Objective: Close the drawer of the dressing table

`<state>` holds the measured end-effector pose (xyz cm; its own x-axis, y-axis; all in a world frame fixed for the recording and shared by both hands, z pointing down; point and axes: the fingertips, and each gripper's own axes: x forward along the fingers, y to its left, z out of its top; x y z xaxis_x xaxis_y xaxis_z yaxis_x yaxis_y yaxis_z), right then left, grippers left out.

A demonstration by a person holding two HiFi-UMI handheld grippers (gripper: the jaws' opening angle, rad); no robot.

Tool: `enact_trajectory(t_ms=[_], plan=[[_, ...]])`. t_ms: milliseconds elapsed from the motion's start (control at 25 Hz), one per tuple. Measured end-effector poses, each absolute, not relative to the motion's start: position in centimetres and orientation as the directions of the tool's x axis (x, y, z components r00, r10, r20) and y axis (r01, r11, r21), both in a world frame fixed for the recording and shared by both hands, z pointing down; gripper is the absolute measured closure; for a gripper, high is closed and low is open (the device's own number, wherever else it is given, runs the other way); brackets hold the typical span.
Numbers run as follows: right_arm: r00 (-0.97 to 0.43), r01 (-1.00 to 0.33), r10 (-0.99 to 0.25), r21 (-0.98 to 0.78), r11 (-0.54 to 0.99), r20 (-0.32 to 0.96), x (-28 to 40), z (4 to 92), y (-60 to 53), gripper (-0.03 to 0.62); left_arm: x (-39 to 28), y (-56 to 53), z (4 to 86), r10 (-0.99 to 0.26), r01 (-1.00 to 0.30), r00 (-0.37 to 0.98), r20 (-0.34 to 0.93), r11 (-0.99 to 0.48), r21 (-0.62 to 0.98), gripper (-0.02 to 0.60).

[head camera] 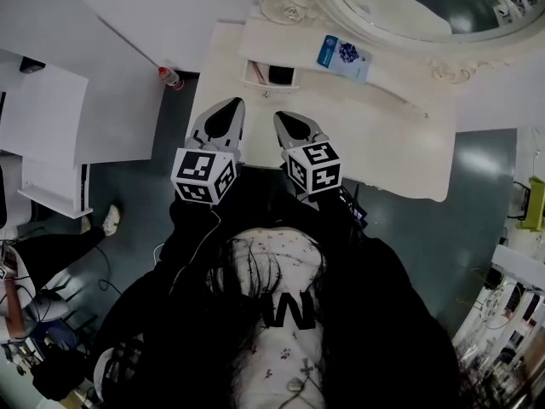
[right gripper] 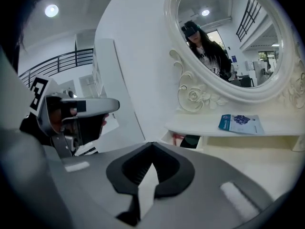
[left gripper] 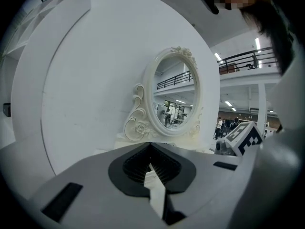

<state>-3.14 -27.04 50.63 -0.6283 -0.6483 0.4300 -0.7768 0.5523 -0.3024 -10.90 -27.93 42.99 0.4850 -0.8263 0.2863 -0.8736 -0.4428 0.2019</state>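
The cream dressing table stands ahead of me with its oval mirror at the back. A small drawer under the raised shelf is pulled open, with dark contents showing; in the right gripper view this drawer lies just beyond the jaws. My left gripper and right gripper hover side by side over the table's near left corner, short of the drawer. Both are shut and hold nothing. In the left gripper view the left gripper points at the mirror.
A blue booklet lies on the shelf to the right of the drawer. A small red-capped bottle sits on the floor left of the table. White panels stand at the left, and a seated person's leg is at the lower left.
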Motion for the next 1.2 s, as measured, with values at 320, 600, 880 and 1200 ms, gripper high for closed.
enact_trajectory(t_ms=[320,600,880,1200], plan=[[-0.551,-0.830,-0.641,-0.268,0.490,0.535,-3.4,55.5,-29.4,0.585,-12.2,-30.3,43.2,-0.797,-0.846,0.533,0.283,-0.497,0.194,0.581],[-0.540,-0.837,-0.596,-0.303,0.456,0.594,-4.3,59.7,-31.4,0.547,-13.0,-31.3,43.3,-0.776,-0.825,0.565,0.282,-0.534,0.185,0.581],[-0.482,-0.867,-0.577,-0.267,0.420,0.660,-4.8,62.9,-33.1,0.496,-15.1,-32.2,42.9,-0.788,-0.833,0.554,0.270,-0.525,0.177,0.581],[-0.411,-0.895,-0.572,-0.196,0.400,0.710,-4.9,64.4,-34.3,0.494,-16.4,-32.6,43.2,-0.792,-0.838,0.546,0.273,-0.515,0.181,0.581]])
